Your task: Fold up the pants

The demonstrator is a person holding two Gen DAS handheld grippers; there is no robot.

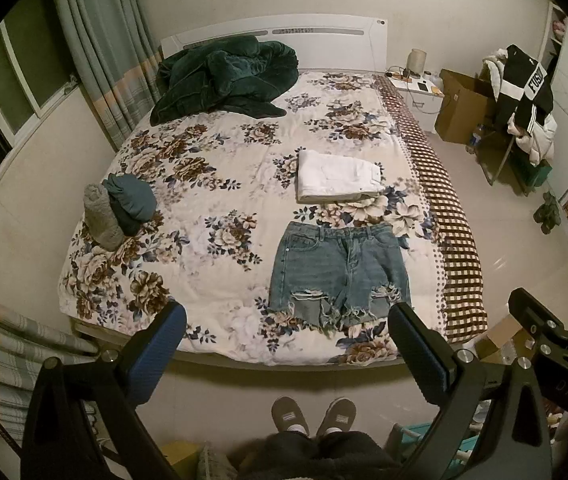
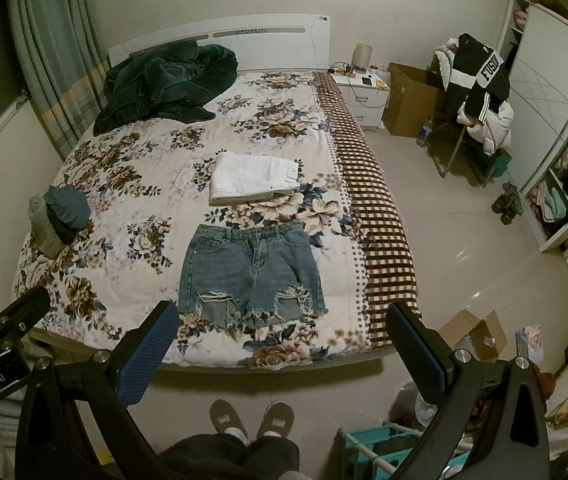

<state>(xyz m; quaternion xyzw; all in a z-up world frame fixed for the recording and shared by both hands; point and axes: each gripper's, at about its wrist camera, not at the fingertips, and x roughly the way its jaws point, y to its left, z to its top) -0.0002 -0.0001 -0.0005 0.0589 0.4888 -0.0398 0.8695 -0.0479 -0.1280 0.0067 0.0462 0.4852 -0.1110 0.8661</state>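
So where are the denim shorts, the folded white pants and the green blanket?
denim shorts (image 1: 340, 264), left wrist view, front panel
white pants (image 1: 336, 176), left wrist view, top fold
green blanket (image 2: 167, 80), right wrist view, middle

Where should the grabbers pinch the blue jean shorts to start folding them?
Probably the denim shorts by one side edge, one gripper at the waistband corner and one at the frayed hem below it, coming down from above. They lie flat, front up, hems toward the person, so a side can be lifted across. Both the left gripper and right gripper are open and empty.
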